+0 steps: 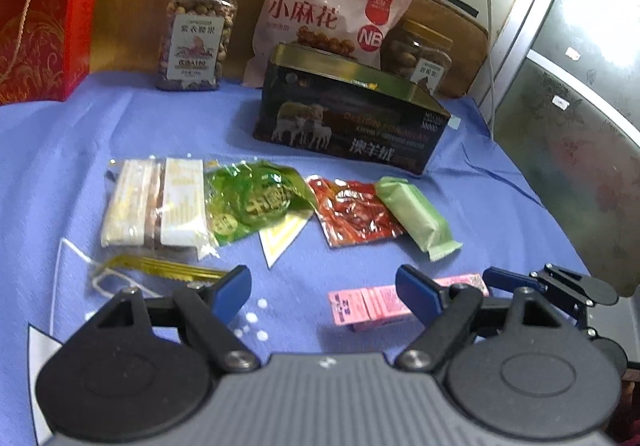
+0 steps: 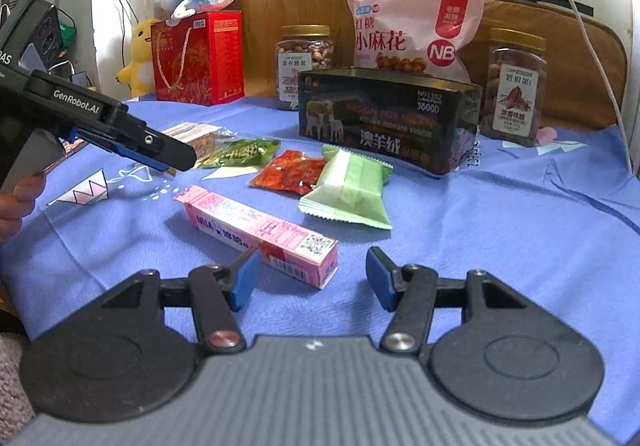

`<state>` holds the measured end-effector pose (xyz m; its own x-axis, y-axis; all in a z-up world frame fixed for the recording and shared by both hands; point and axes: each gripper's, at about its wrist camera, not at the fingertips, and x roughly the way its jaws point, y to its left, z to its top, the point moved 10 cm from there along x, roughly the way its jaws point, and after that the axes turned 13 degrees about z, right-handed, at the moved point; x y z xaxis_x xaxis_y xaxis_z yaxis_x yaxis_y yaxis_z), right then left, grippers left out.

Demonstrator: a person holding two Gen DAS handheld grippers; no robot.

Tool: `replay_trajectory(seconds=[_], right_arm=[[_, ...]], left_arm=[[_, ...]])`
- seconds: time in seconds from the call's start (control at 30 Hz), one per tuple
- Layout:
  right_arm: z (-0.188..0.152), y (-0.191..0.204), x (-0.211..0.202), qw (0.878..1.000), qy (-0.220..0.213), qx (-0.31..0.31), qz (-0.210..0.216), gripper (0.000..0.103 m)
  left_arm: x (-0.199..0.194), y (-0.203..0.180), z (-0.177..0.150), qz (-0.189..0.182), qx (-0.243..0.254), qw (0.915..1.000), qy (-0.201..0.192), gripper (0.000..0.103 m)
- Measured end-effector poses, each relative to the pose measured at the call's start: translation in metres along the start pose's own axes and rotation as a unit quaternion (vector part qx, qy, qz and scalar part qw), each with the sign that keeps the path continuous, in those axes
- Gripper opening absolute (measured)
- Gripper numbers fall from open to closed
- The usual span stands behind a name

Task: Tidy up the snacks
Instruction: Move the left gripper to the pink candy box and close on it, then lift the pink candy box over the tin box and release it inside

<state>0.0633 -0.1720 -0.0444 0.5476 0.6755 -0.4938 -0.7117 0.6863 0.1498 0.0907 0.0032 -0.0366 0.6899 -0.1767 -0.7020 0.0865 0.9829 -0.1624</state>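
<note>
Snacks lie loose on a blue printed cloth (image 2: 500,230) over the bench, in a row from 9 to 3 o'clock in the left wrist view: clear-wrapped pale wafer bars (image 1: 154,201), a crinkled green foil pouch (image 1: 256,201), a red foil sachet (image 1: 356,211), a pale green pillow-pack bar (image 1: 416,219). A long pink cardboard carton (image 2: 260,232) lies nearer, at 6 o'clock.

Left tongs (image 1: 323,296): spread, holding nothing, above the cloth. Right tongs (image 2: 308,276): spread, holding nothing; the carton's near end sits just ahead of the left pad, not between the pads.

Handling, judged: all light. Carton stiff; take it across the narrow width near mid-length. Foil packs soft, slippery; pinch a sealed edge. Wafers likely crush.

Behind at 12 o'clock: open dark rectangular tin (image 2: 390,117), probably the destination. Wooden panel backs the scene.
</note>
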Motion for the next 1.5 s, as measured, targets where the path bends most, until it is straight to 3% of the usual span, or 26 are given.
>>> replay_trajectory(seconds=[0.33, 0.5, 0.67, 0.8, 0.97, 1.07, 1.27, 1.5], right_arm=[[-0.003, 0.000, 0.001, 1.000, 0.006, 0.003, 0.004, 0.061], [-0.004, 0.001, -0.001, 1.000, 0.010, -0.008, -0.001, 0.061], [-0.005, 0.002, -0.001, 1.000, 0.011, -0.009, 0.003, 0.061], [-0.006, 0.003, 0.001, 1.000, 0.015, -0.009, 0.010, 0.059], [-0.009, 0.007, 0.005, 1.000, 0.020, -0.013, 0.019, 0.053], [-0.006, 0.010, 0.007, 0.999, 0.023, -0.022, 0.018, 0.052], [0.037, 0.005, -0.009, 0.998, -0.038, -0.021, 0.034, 0.051], [0.088, -0.029, 0.011, 0.996, -0.075, -0.049, -0.008, 0.051]], left_arm=[[0.007, -0.024, -0.014, -0.027, 0.024, 0.9992, 0.018, 0.082], [-0.004, -0.026, -0.012, 0.029, 0.064, 0.9974, -0.014, 0.082], [-0.029, -0.042, -0.007, 0.013, 0.097, 0.9940, -0.049, 0.077], [-0.009, -0.057, -0.018, 0.001, 0.119, 0.9928, -0.012, 0.066], [0.009, -0.056, -0.025, -0.045, 0.073, 0.9956, 0.037, 0.059], [0.007, -0.053, -0.022, -0.049, 0.057, 0.9965, 0.035, 0.059], [-0.017, -0.050, 0.015, -0.066, 0.039, 0.9970, -0.004, 0.059], [-0.009, -0.059, 0.091, -0.062, 0.044, 0.9947, -0.069, 0.059]])
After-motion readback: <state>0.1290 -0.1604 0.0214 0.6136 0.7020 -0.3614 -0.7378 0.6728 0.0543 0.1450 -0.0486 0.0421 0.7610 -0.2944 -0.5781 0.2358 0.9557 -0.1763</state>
